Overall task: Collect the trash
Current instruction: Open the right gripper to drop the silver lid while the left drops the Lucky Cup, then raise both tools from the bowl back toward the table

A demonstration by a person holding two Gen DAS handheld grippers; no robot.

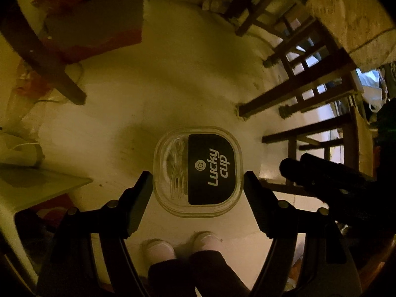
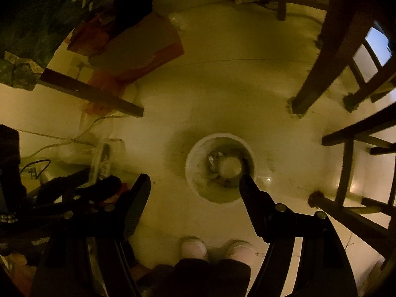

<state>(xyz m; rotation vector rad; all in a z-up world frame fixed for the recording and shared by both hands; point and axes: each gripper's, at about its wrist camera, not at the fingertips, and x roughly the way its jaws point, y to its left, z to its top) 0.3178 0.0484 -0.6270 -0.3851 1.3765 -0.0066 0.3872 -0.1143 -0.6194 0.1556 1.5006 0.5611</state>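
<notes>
A clear, rounded-square plastic lid with a black "Lucky cup" label and a plastic fork under it fills the gap between my left gripper's fingers, which are shut on its two edges above the floor. A round white bowl with crumpled scraps and a pale lump inside stands on the pale floor, just ahead of a person's two feet. My right gripper hangs open over it. Its right fingertip overlaps the bowl's right rim, and its left finger is well clear. The right gripper also shows dark at the right of the left wrist view.
Dark wooden chair and table legs stand to the right and far left. A red and grey mat lies at the back left. Clear bags and a white cable sit at the left. The person's pale shoes are close below.
</notes>
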